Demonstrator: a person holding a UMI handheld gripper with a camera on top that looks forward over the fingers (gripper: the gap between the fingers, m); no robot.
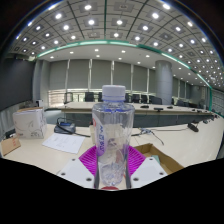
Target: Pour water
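A clear plastic water bottle (112, 135) with a white cap is standing upright between the two fingers of the gripper (112, 163), filling the middle of the gripper view. The magenta pads (92, 160) are showing at both sides of the bottle's lower half and appear to be pressing against it, so the gripper is clamping the bottle. The bottle's base is hidden below the fingers, so whether it is resting on anything cannot be told.

Behind the bottle a pale table (40, 152) is stretching away. On its left side a white box (29, 123) is sitting near the far edge, and a sheet of paper (64, 143) is lying just to the right of the box, closer to the bottle. A small dark object (65, 127) is lying beyond the paper; what it is cannot be made out. To the right of the bottle, the edge of a cardboard box (160, 158) is showing beside the right finger.

Farther back, a long row of desks (165, 112) is running across the room under a ceiling of round lights (90, 21).
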